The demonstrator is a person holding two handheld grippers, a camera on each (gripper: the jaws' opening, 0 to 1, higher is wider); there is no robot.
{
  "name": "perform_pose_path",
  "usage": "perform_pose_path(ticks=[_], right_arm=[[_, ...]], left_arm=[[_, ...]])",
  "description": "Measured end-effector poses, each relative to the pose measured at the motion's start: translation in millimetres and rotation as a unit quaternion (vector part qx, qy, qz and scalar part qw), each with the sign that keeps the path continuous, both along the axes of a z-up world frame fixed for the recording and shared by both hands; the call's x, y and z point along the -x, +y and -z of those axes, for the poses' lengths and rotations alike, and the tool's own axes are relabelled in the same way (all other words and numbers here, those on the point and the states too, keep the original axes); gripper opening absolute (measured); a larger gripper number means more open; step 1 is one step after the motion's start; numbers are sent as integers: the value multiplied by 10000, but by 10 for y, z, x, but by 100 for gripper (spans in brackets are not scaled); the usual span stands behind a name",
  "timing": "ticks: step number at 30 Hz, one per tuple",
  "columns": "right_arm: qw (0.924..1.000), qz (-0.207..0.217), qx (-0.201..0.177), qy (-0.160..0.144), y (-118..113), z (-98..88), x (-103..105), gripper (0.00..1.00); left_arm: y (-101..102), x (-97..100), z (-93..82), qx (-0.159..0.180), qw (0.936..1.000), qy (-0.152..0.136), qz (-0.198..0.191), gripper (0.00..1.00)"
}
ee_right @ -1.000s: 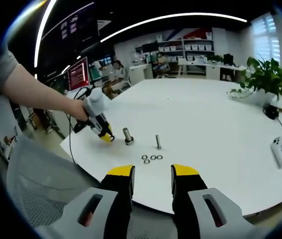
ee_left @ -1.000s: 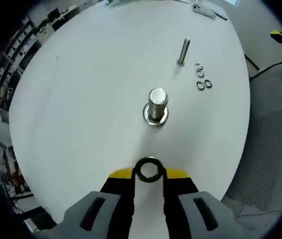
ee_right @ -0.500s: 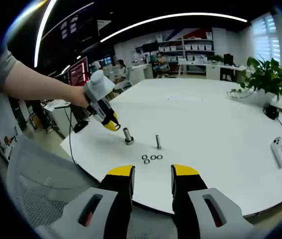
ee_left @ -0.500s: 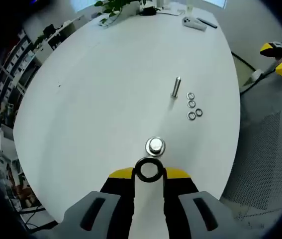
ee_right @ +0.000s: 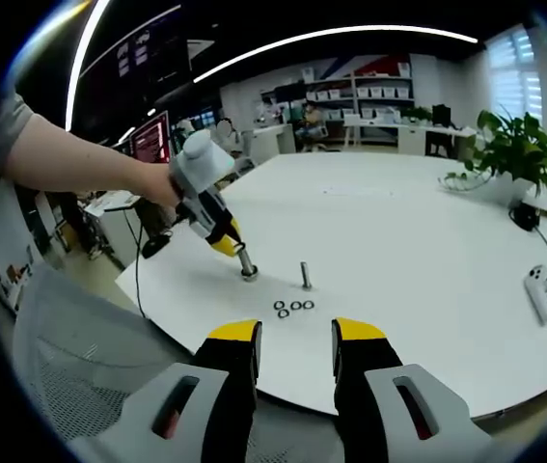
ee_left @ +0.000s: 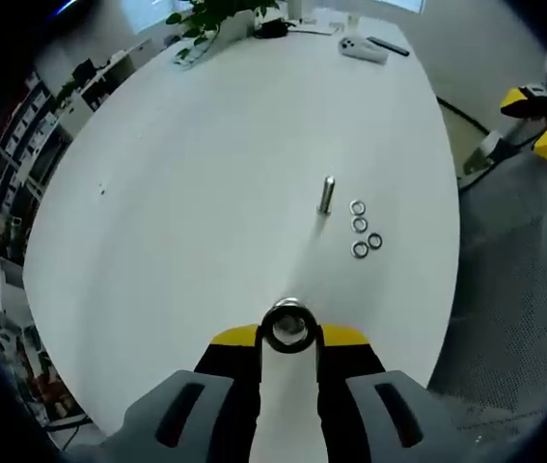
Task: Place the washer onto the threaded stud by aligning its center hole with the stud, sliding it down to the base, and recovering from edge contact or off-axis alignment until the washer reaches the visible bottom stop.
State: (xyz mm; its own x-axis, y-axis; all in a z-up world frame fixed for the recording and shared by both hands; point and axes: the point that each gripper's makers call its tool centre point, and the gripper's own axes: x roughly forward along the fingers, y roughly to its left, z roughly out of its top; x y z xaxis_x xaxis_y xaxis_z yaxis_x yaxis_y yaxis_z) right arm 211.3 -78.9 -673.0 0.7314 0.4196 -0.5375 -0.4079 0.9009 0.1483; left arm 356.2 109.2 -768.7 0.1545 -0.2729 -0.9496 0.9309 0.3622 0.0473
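Left gripper view: the left gripper [ee_left: 288, 333] has its jaws clamped on the rim of the washer [ee_left: 287, 326], which is held flat at the jaw tips with its hole facing the camera. The top of the threaded stud [ee_left: 288, 313] shows through and just beyond the hole, so the grip appears chosen to keep the hole clear for sighting along the stud axis. Whether the washer already touches the stud cannot be told. Ahead of the jaws, well apart on the white table [ee_left: 205, 174], stands a thinner stud [ee_left: 326, 194], with four spare washers [ee_left: 364, 230] just to its right.

Right gripper view: the right gripper [ee_right: 294, 352] has its jaws apart and holds nothing; it hangs off the near table edge, apparently kept clear of the work. Ahead and to the left, a hand [ee_right: 162, 185] tilts the left gripper down onto the threaded stud. The thinner stud and spare washers lie nearer the right gripper's jaws.

Judgement: alignment is in hand; seating at the base is not yet done.
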Motion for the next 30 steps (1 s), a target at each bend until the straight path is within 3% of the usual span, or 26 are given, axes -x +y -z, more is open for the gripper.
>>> perform_pose_path(ticks=[13,23,30], right_arm=[[10000,22,31,15,-13,11,-5,31],[10000,59,57,47,-30,24,0,31],[9999,51,77,56,-31,31,2,31]], left_arm=[[-16,-13,178,-356,9990,33,269,19],[-18,-4,436,-529,9981,194,266,19],[-5,3,517,-571,9977,263,252,19]])
